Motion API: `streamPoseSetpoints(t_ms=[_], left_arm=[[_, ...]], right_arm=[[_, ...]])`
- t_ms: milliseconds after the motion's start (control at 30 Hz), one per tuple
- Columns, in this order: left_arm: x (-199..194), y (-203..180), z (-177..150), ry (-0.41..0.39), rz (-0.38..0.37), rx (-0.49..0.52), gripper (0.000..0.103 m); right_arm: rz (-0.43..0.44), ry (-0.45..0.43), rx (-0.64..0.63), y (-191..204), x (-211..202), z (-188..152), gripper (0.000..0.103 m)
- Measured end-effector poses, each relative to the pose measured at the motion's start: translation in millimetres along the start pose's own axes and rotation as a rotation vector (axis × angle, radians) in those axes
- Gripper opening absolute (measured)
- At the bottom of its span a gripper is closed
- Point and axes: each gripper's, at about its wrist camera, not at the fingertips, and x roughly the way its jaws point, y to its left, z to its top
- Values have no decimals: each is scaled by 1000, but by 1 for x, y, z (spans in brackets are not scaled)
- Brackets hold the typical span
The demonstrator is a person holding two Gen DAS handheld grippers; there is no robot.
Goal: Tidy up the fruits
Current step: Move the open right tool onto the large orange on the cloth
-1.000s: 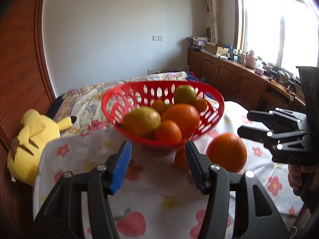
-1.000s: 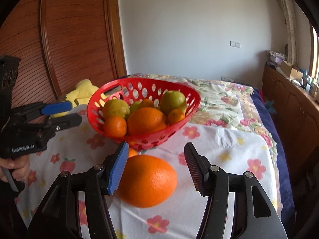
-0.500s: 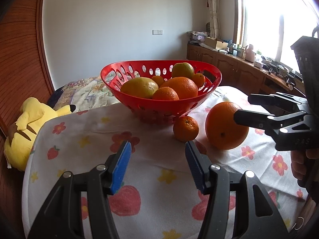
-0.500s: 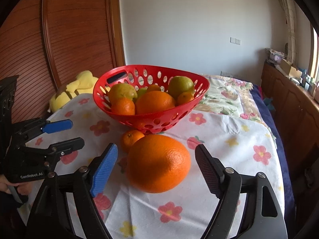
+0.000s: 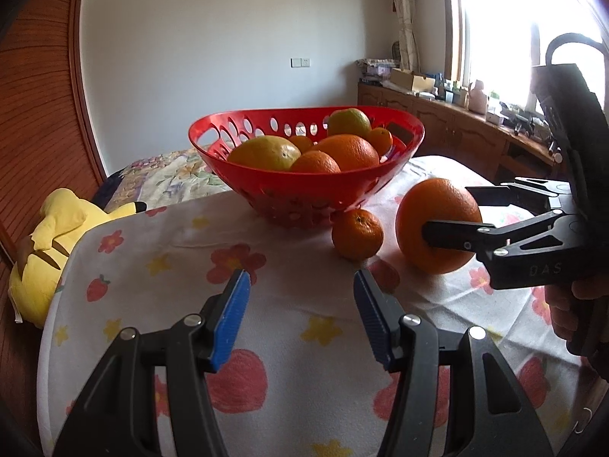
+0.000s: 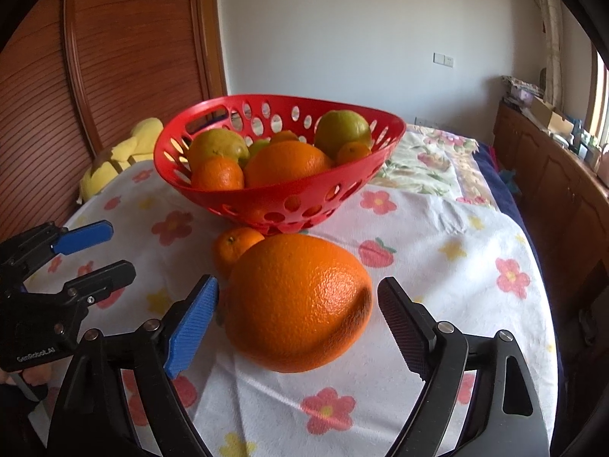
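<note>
A red perforated basket (image 5: 304, 194) (image 6: 281, 198) holds several oranges and yellow-green citrus fruits. A large orange (image 6: 298, 302) (image 5: 437, 224) lies on the flowered cloth in front of it. My right gripper (image 6: 297, 323) (image 5: 456, 209) is open, with its jaws on both sides of the large orange; small gaps show at each pad. A small mandarin (image 5: 357, 234) (image 6: 236, 247) lies beside the large orange, near the basket's foot. My left gripper (image 5: 300, 320) (image 6: 95, 251) is open and empty, low over the cloth, short of the mandarin.
A yellow plush toy (image 5: 53, 240) lies off the table's left edge. A bed with a floral quilt (image 6: 430, 167) is behind the table. Wooden cabinets (image 5: 456, 137) run along the right wall under the window. A wooden sliding door (image 6: 114, 57) is on the left.
Both grippers have come lower and closer to the table. The right gripper's jaws have moved forward around the large orange. The left gripper has neared the mandarin.
</note>
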Motion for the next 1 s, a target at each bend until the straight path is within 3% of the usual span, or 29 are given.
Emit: streamPoseSetpoints(t_ms=[1000], left_arm=[[7, -9, -1, 31, 21, 40, 68]], right_arm=[[-3, 51, 3, -3, 10, -10, 90]])
